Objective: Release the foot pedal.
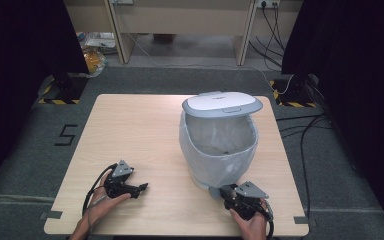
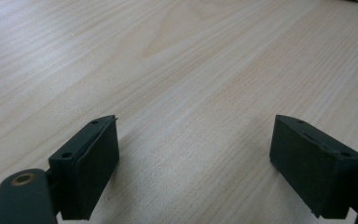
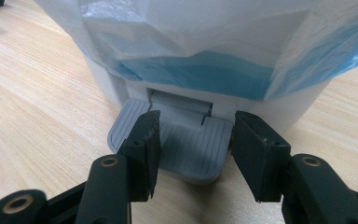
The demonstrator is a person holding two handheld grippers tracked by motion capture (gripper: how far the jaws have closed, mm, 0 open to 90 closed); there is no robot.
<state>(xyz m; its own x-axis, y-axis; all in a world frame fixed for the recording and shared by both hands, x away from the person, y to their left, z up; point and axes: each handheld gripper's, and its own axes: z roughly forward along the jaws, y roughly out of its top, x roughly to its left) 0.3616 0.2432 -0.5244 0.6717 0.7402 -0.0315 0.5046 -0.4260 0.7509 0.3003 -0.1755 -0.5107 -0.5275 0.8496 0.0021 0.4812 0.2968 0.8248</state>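
Plastic bin wears a crinkly bag; right tongs are part open around its ridged grey pedal; left tongs gape wide over the pale wood surface.

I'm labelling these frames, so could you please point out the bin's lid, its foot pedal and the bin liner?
lid (image 1: 222, 103), high view, white top panel
foot pedal (image 3: 186, 144), right gripper view, ribbed tread
bin liner (image 1: 219, 137), high view, inner wall

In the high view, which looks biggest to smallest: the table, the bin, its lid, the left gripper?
1. table
2. bin
3. lid
4. left gripper

The open lid sits nearer the overhead camera, so it may look slightly enlarged.
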